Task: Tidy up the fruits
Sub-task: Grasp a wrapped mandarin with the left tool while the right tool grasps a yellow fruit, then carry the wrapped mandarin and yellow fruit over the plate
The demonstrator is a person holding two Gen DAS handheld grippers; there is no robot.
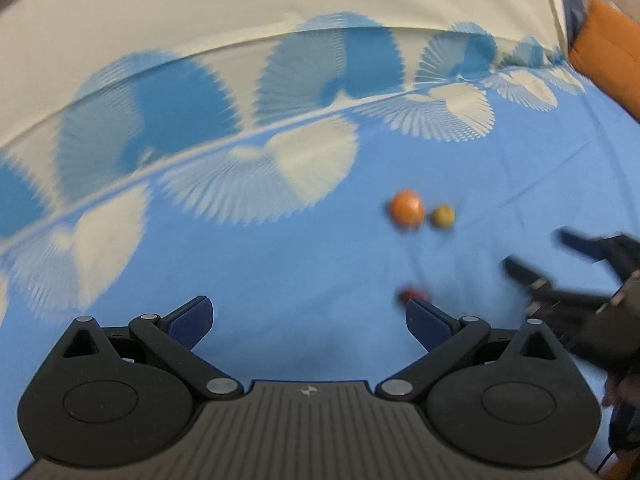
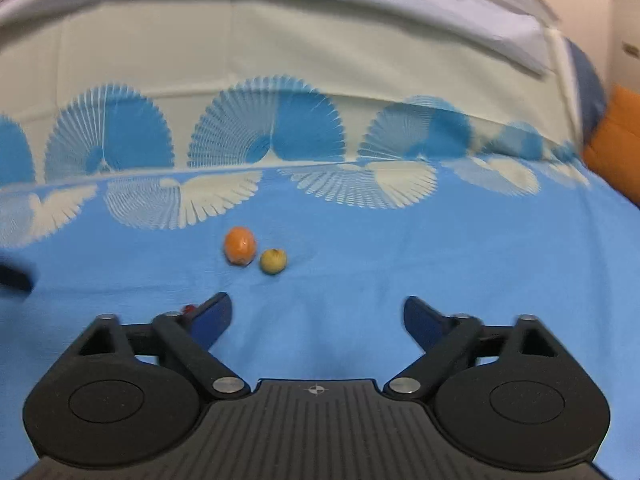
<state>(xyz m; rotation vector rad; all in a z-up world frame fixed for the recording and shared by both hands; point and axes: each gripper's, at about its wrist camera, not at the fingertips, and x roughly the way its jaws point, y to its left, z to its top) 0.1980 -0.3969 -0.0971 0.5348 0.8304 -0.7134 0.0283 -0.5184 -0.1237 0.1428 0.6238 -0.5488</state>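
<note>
On the blue sheet (image 1: 304,248) an orange fruit (image 1: 407,209) lies beside a smaller yellow-green fruit (image 1: 442,216). A small red fruit (image 1: 412,295) lies nearer, just beyond my left gripper's right fingertip. My left gripper (image 1: 308,316) is open with nothing between its fingers. My right gripper (image 1: 540,256) shows blurred at the right, jaws apart. In the right wrist view the right gripper (image 2: 316,308) is open and empty, with the orange fruit (image 2: 240,246) and yellow-green fruit (image 2: 273,261) ahead of it. The red fruit (image 2: 189,309) peeks out behind its left finger.
The sheet (image 2: 440,260) has white and blue fan patterns and a cream band (image 2: 280,44) farther back. An orange cushion (image 2: 616,140) sits at the far right edge. Pale bedding (image 2: 480,8) lies along the back. A dark blurred object (image 2: 14,278) enters at the left edge.
</note>
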